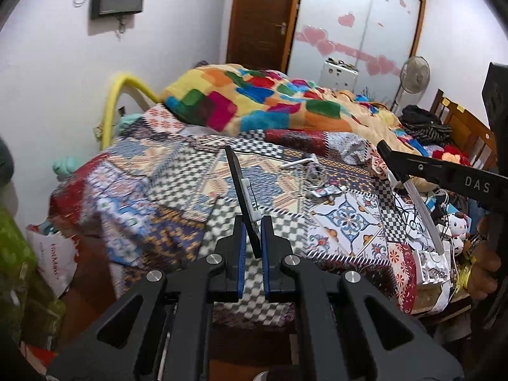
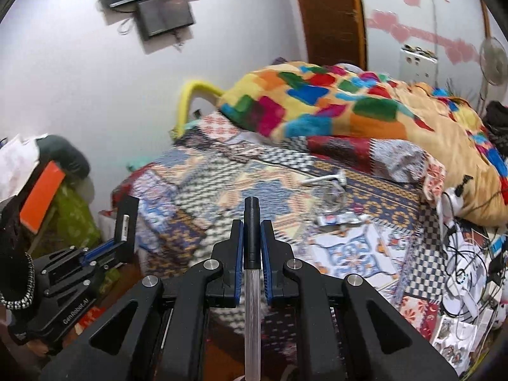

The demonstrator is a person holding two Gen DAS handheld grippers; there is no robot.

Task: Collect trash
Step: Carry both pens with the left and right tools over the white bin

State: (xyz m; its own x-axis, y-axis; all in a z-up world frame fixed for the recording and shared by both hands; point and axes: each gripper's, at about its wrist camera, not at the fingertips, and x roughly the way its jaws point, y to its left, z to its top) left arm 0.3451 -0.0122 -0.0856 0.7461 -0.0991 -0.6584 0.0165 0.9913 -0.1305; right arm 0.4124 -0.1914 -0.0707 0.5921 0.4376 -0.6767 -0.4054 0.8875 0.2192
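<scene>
Left claw (image 1: pixel 252 238) clamped on one flat black slab (image 1: pixel 243 197) with a white strip, standing edge-up above the bed (image 1: pixel 177 197). Right claw (image 2: pixel 252 238) pinching one pen (image 2: pixel 252 254): black cap forward, clear ribbed barrel behind. On the patchwork quilt, well ahead: one white razor (image 2: pixel 327 178), one crumpled wrapper (image 2: pixel 338 219).

The pen (image 2: pixel 252 301) is running off the 6 o'clock edge; the litter (image 2: pixel 336 219) on the bedspread (image 2: pixel 197 197) is blurring.
</scene>
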